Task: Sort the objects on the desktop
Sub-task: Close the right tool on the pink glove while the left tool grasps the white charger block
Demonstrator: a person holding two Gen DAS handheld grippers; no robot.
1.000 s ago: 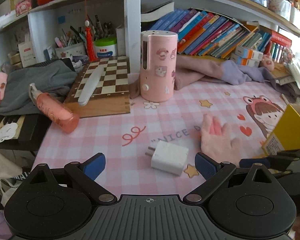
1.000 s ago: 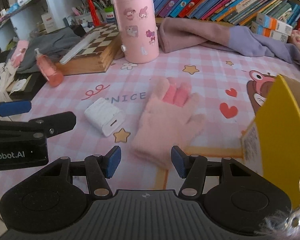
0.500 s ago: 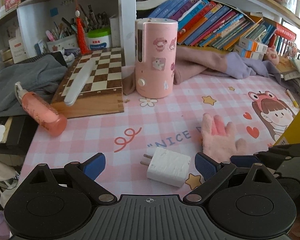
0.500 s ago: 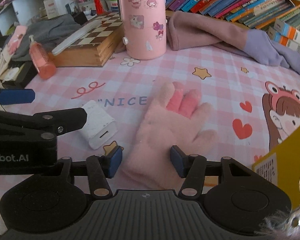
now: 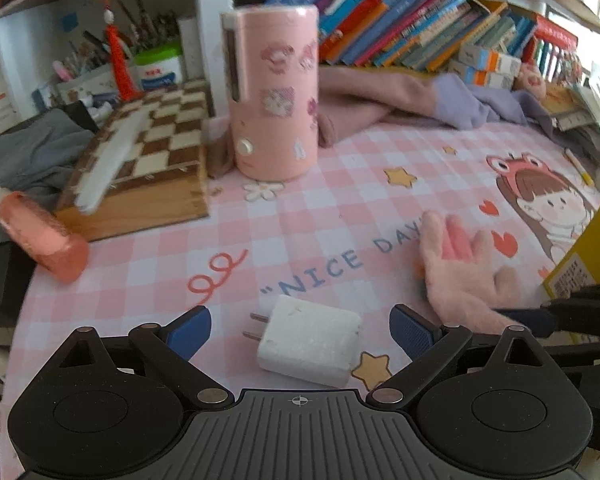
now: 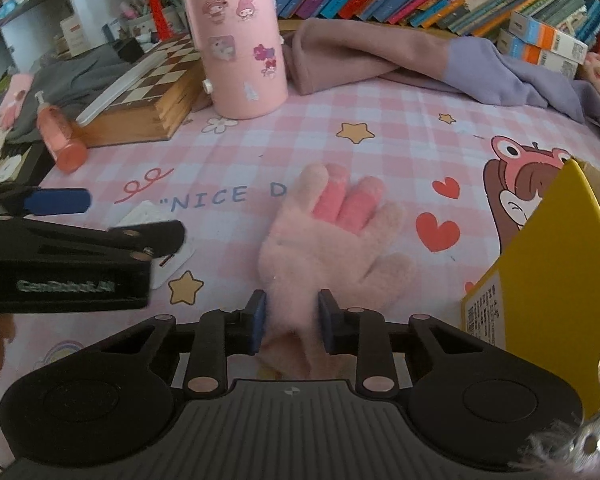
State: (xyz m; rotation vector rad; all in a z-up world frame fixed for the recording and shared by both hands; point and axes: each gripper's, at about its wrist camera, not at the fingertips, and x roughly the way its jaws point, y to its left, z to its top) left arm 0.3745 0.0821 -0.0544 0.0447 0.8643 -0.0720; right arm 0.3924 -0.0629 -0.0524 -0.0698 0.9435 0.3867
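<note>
Right wrist: right gripper point(image 6: 291, 316) pinches pink glove point(image 6: 332, 236) cuff.

Setting: child's or student's study desk in a home bedroom. Evidence: pink checked desk mat point(image 6: 236, 148) printed with stars, hearts, "NICE DAY" and a cartoon girl. At 12 o'clock, a white shelf unit point(image 5: 206, 36) holding a slanting row of colourful books point(image 5: 400, 28). At 11 o'clock, a pen pot crammed with pens point(image 5: 96, 76) and a red hanging tassel point(image 5: 118, 56). At 10 o'clock, a folding wooden chessboard box point(image 5: 152, 160). Pink cylinder with cartoon stickers point(image 6: 236, 40) at 12 o'clock. Crumpled pink-and-lilac garment point(image 6: 400, 60) at 1 o'clock.
</note>
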